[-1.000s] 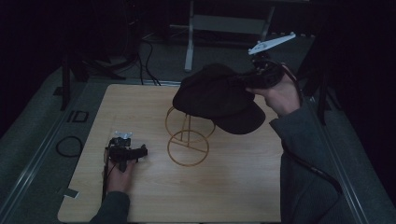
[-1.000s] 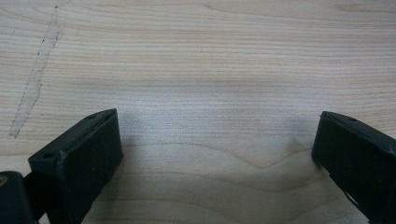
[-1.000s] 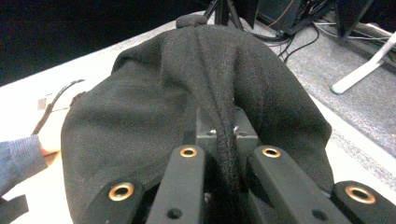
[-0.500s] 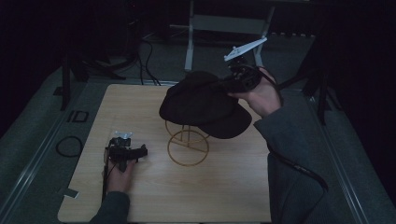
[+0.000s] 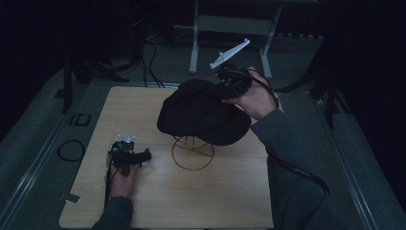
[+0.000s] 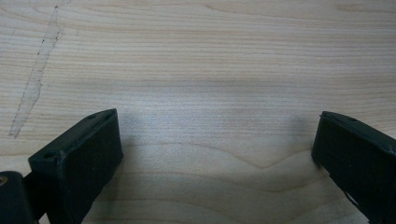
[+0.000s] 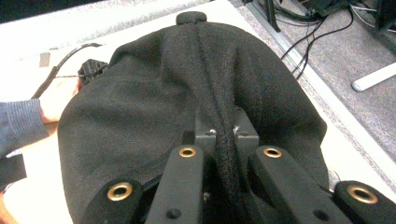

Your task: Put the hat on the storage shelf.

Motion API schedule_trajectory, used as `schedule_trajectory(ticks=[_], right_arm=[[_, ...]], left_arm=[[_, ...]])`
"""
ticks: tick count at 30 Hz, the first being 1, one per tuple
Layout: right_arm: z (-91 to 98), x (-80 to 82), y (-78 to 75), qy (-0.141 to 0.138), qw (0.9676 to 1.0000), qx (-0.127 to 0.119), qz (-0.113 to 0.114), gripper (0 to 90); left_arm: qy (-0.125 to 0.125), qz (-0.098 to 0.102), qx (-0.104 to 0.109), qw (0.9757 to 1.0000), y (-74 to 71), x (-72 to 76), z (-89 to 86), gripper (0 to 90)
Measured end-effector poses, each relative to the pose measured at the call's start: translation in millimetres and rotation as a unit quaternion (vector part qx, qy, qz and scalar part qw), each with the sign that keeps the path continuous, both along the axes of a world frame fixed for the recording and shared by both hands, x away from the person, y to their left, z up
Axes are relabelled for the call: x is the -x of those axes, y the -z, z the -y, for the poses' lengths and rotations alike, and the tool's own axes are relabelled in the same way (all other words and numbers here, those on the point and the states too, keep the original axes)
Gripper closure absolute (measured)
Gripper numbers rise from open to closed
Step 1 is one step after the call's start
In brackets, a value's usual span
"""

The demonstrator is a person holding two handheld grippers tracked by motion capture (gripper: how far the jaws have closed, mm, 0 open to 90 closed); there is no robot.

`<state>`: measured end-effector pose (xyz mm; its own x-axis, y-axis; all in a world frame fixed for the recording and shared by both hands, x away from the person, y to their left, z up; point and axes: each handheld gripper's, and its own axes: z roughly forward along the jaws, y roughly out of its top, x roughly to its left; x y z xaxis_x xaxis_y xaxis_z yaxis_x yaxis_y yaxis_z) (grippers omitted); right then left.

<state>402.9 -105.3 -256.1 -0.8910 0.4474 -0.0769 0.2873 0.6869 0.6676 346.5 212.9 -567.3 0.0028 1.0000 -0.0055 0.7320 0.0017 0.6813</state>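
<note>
Presently the right tool pinches a fold of the black hat above the wire stand, mid-table. Left tool, jaws spread, rests near the table's left edge. Risk: the pinched fold may slip, or the hat may tip the light stand.

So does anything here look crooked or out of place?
Yes: the black hat hangs tilted over the gold wire stand, not seated level, because the right gripper pinches a fold of its fabric. A pale streak marks the table.

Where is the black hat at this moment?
In the high view the black hat sits right of the table's centre, over the gold wire stand, its fabric pinched by the right gripper.
</note>
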Motion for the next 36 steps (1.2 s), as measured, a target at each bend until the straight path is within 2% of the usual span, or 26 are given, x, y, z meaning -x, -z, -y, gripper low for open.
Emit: schedule_trajectory(ticks=[3, 15, 27, 32, 36], right_arm=[[-6.5, 1.1, 2.2, -0.007, 0.9998, 0.019, 0.0, 84.9], [-21.8, 1.9, 8.5, -0.018, 0.9979, 0.061, -0.007, 80.9], [-29.5, 2.5, 18.3, -0.033, 0.9957, 0.085, -0.016, 73.7], [-27.9, 3.2, 19.7, -0.037, 0.9951, 0.09, -0.02, 71.3], [-24.2, 3.9, 21.5, -0.04, 0.9946, 0.092, -0.026, 65.4]], left_arm=[[0.0, 0.0, 0.0, 1.0, 0.1, 0.0, 0.0, 1.2], [0.001, 0.001, 0.001, 1.0, 0.2, 0.1, 0.4, 1.2], [0.001, 0.0, 0.001, 1.0, 0.1, 0.1, 0.4, 1.2], [0.001, 0.001, 0.001, 1.0, 0.1, 0.1, 0.4, 1.2], [0.001, 0.001, 0.0, 1.0, 0.2, 0.1, 0.5, 1.2]])
